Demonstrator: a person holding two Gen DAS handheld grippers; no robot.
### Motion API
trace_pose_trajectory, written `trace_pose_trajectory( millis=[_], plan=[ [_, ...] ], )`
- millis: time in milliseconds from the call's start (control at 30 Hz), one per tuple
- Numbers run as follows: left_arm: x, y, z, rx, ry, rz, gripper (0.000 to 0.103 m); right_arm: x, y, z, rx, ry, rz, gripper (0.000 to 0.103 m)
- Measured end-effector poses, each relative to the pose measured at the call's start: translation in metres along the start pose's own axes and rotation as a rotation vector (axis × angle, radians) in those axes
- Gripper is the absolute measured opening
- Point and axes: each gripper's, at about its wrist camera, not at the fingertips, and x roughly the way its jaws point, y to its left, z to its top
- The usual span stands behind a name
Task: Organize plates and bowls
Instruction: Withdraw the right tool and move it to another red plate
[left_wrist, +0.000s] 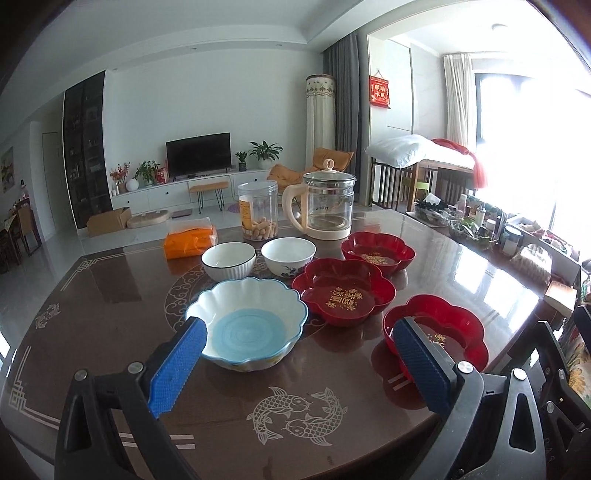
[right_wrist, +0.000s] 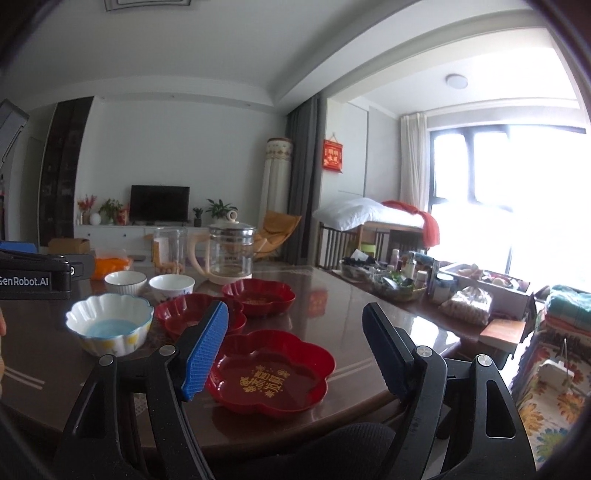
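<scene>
Both pairs of jaws stand wide apart with nothing between the pads. The left gripper (left_wrist: 299, 350) has blue, finely ridged pads on black plastic arms with silver rivets; its left pad overlaps the near rim of the blue bowl (left_wrist: 246, 322), and its right pad overlaps the near red dish (left_wrist: 436, 328), though whether either pad touches cannot be told. The blue bowl is glossy ceramic, scalloped like a flower, white-walled with a pale blue swirled floor. The right gripper (right_wrist: 295, 339) is of the same make, and the near red dish (right_wrist: 271, 371) lies low between its jaws, apart from both pads. That dish is shiny red plastic, shallow and lobed like a plum blossom, with gold characters on its floor reading upside down toward the camera. Two more red dishes of the same shape lie beyond: the middle dish (left_wrist: 343, 295) just beside the blue bowl, and the far dish (left_wrist: 377, 252) behind it. Behind the blue bowl sit a ribbed white bowl (left_wrist: 229, 260) with a dark rim and a flowered white bowl (left_wrist: 288, 255), side by side. All rest upright on a glossy brown table (left_wrist: 295, 413) inlaid with pale fish.
</scene>
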Motion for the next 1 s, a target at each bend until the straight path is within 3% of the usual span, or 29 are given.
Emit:
trace_pose_trajectory(
  millis=[533, 733, 1000],
  plan=[
    [0.013, -0.012, -0.008, 0.062, 0.085, -0.042, 0.101, 0.004, -0.004, -0.002, 0.024, 0.029, -0.012, 0.079],
    [0.019, -0.009, -0.01, 0.027, 0.126, -0.085, 0.101, 0.006, 0.0, -0.002, 0.011, 0.043, -0.016, 0.079],
    [0.021, 0.007, 0.004, -0.006, 0.103, -0.092, 0.101, 0.006, 0.008, -0.003, -0.026, 0.043, -0.011, 0.079]
  ],
)
